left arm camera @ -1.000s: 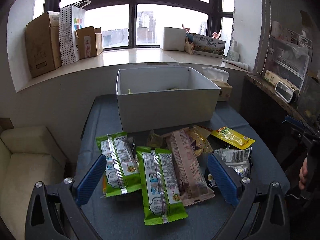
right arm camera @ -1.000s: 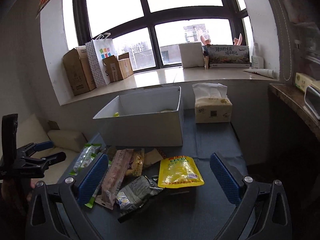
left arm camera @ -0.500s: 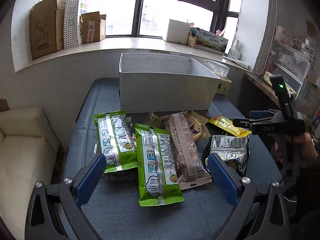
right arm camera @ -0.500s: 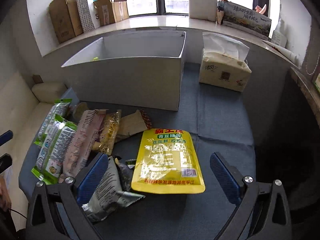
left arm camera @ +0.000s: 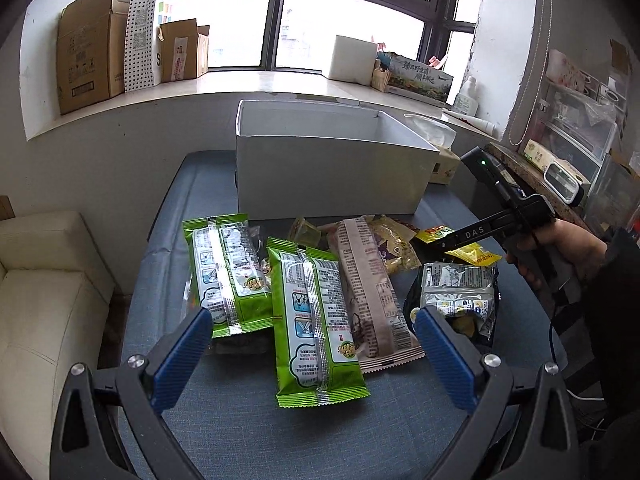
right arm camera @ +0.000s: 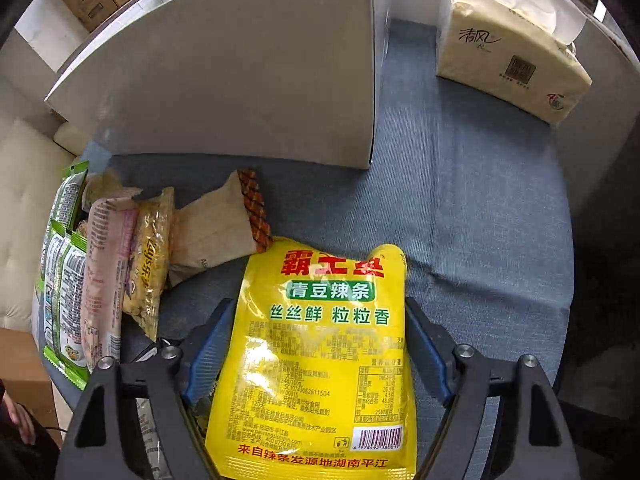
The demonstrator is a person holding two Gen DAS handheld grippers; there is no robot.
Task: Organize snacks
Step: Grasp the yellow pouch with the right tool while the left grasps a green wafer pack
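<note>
Blue-grey cloth covers the table (left arm camera: 224,432), which stands under a wide window with cartons (left arm camera: 86,46) on its sill. A white open-topped box (left arm camera: 332,178) sits at the far middle of the table and serves as landmark for what follows.

Snacks lie loose in front of the box. Nearest its left front corner are two green packets (left arm camera: 228,276) (left arm camera: 316,328), seam side up, the second overlapping the near side of the first. Just right of them lies a long pink-brown packet (left arm camera: 368,292), then a small yellow-patterned packet (right arm camera: 150,264) and a brown paper packet (right arm camera: 218,228) close to the box's front wall. A silver-and-black bag (left arm camera: 456,292) lies further out from the box, toward its right front corner. A tissue pack (right arm camera: 508,52) stands off the box's right side, apart from it.

Right gripper (right arm camera: 316,344): pointed steeply down in front of the box's right front corner, jaws astride the yellow pouch (right arm camera: 320,352). The jaws have just been closing, with the pouch between them. The left blue pad (right arm camera: 210,354) lies at the pouch's edge, which bulges over it; whether the right pad presses cannot be told. The pouch lies on the cloth.

Left gripper (left arm camera: 316,352): jaws wide apart, nothing between the pads, held above the near green packet, well short of the box. From its camera a hand (left arm camera: 560,248) is seen holding the right gripper's handle.
</note>
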